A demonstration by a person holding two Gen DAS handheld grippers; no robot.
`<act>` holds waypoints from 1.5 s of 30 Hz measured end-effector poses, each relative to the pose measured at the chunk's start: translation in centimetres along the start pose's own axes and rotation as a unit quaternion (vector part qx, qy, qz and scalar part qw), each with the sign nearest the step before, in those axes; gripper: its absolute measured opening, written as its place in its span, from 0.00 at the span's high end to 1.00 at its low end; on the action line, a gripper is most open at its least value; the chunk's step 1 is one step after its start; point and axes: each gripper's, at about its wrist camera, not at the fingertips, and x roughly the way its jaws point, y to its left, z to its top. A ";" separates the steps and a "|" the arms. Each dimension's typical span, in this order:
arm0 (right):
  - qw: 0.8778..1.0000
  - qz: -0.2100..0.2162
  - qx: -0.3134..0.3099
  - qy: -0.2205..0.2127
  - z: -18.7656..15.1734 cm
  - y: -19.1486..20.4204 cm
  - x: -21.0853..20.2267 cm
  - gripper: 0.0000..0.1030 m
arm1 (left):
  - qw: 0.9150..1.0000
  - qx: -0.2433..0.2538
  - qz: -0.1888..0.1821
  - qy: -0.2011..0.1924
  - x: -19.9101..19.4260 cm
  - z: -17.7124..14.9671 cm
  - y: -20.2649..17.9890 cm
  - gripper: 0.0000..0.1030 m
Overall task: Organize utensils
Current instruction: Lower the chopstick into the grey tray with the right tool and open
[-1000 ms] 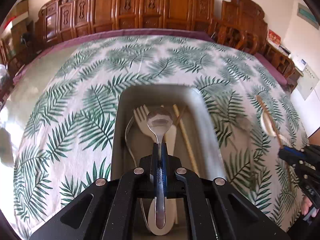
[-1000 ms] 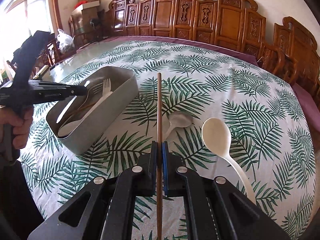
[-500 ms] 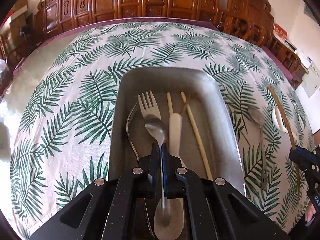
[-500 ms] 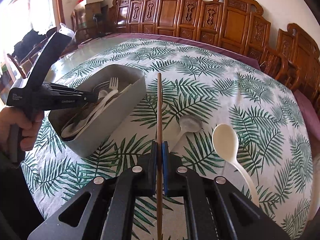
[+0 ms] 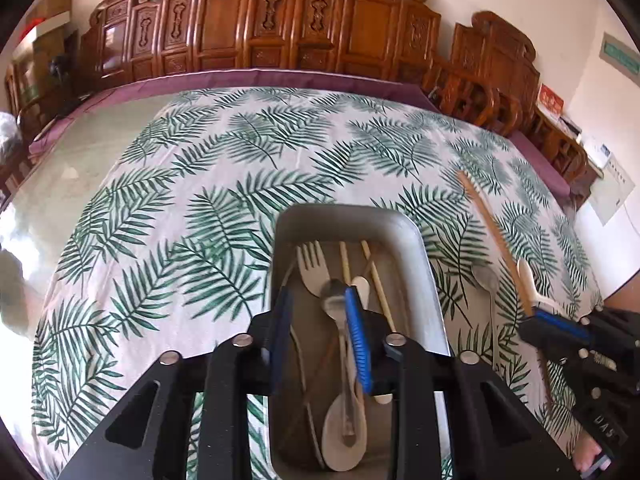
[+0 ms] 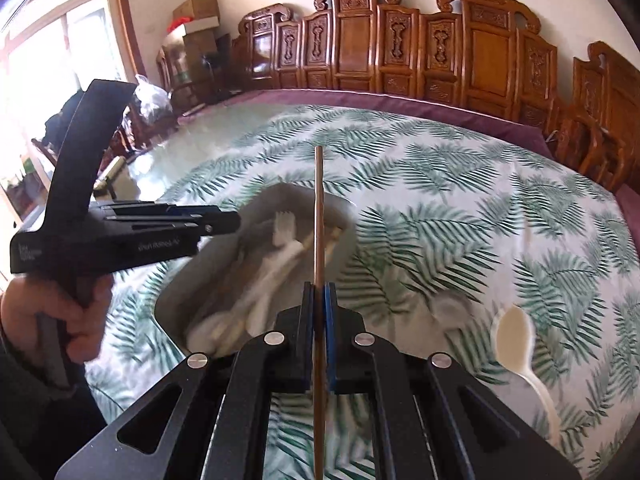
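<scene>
Left gripper (image 5: 320, 332): my jaws are opening above the grey tray (image 5: 430, 280). The metal spoon (image 5: 340, 320) lies in the tray under them, close against the right-hand pad; I cannot see the pads pressing on it, so I judge it let go.

Right gripper (image 6: 319, 320): jaws clamped on a brown chopstick (image 6: 319, 216), which points away to 12 o'clock in the right wrist view, its tip over the tray's far end.

Tray contents, as far as visible: a pale fork (image 5: 314, 264), a pale spoon (image 5: 346, 432) under the metal one, two light chopsticks (image 5: 374, 276), and thin dark pieces I cannot identify.

Left to do, by my judgement: the chopstick in my right jaws, plus two items on the leaf-print cloth (image 5: 180, 208). In the left wrist view, at 3 o'clock of the tray, a second metal spoon (image 5: 486, 280) lies just beside it, and a white spoon (image 6: 516, 340) lies beyond that. More than half done, I estimate.

In the way: my left gripper hangs over the tray's near end, so the two tools could collide when the chopstick goes in. Carved wooden chairs (image 6: 400, 40) ring the table at 12 o'clock, well apart.
</scene>
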 end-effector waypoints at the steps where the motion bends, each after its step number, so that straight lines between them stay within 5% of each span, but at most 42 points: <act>1: 1.000 0.003 0.002 -0.001 0.2 0.3 0.2 0.94 | 1.000 -0.007 -0.001 -0.003 -0.2 0.1 0.5 0.63; 7: 0.999 0.033 0.031 -0.008 1.7 1.3 2.3 0.94 | 0.999 -0.032 0.008 -0.022 -1.4 0.7 2.9 0.30; 12: 0.996 0.061 0.059 -0.002 2.7 1.8 4.5 0.94 | 0.998 -0.050 0.019 -0.043 -2.5 1.0 4.8 0.20; 33: 0.999 -0.003 0.017 0.029 0.0 5.3 9.4 0.94 | 0.997 -0.057 0.018 -0.057 -3.8 1.2 6.4 0.19; 45: 1.000 0.013 0.009 -0.018 -0.5 2.7 3.8 0.93 | 0.997 -0.041 0.023 -0.054 -3.1 1.1 5.0 0.19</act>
